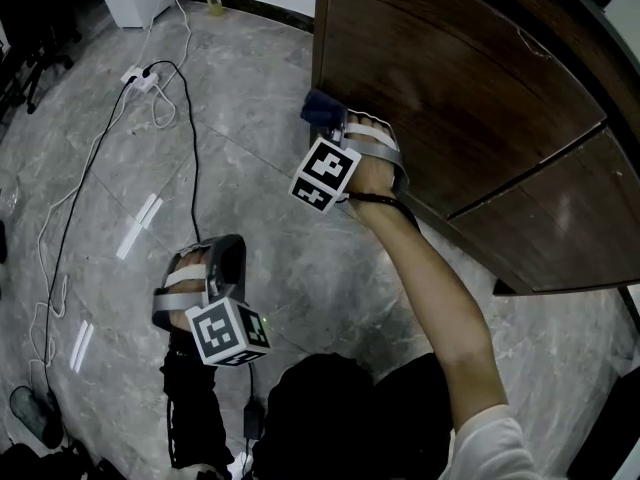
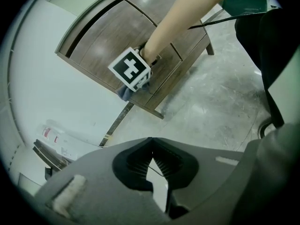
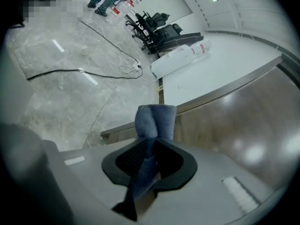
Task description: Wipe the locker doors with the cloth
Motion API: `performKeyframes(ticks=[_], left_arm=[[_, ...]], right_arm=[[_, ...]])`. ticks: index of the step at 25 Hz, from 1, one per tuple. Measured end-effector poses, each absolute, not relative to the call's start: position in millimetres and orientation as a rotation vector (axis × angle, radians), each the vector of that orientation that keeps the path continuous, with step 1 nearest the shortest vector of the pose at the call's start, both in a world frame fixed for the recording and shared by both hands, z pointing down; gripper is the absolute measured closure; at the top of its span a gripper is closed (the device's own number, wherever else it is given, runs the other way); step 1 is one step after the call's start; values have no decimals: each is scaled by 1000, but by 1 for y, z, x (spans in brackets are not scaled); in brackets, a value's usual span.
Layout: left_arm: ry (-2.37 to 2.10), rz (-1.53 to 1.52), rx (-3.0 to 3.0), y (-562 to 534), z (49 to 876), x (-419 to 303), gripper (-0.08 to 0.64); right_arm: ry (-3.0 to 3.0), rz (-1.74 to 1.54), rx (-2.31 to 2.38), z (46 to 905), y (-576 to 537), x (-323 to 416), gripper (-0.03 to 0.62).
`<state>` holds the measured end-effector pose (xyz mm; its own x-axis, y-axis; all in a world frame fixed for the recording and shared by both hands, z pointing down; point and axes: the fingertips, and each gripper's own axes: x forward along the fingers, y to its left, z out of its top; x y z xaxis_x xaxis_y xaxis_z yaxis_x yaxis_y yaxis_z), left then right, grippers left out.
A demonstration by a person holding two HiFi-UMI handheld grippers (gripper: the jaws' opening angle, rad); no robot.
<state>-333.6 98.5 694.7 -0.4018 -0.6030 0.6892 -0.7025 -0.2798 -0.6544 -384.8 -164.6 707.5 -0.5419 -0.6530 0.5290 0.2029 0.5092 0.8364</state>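
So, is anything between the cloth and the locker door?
Nothing visible. The blue cloth, clamped in the right gripper, is right at the bare wooden locker door, with no obstacle between them.

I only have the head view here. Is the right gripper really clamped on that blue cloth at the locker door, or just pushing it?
Observer: Clamped. The right gripper has its jaws closed on the blue cloth in its own view, with a folded wad poking past the tips.
Operator: And the other one, carrying anything?
Observer: Nothing. The left gripper shows its jaws together at the tips in its own view, with nothing between them.
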Motion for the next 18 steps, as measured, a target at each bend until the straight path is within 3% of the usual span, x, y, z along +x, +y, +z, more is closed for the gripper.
performKeyframes(ticks=[18], left_arm=[[-1848,1811,1671,101,674,-326,557]], right_arm=[[-1935,-1428,666,421,-168,-401,522]])
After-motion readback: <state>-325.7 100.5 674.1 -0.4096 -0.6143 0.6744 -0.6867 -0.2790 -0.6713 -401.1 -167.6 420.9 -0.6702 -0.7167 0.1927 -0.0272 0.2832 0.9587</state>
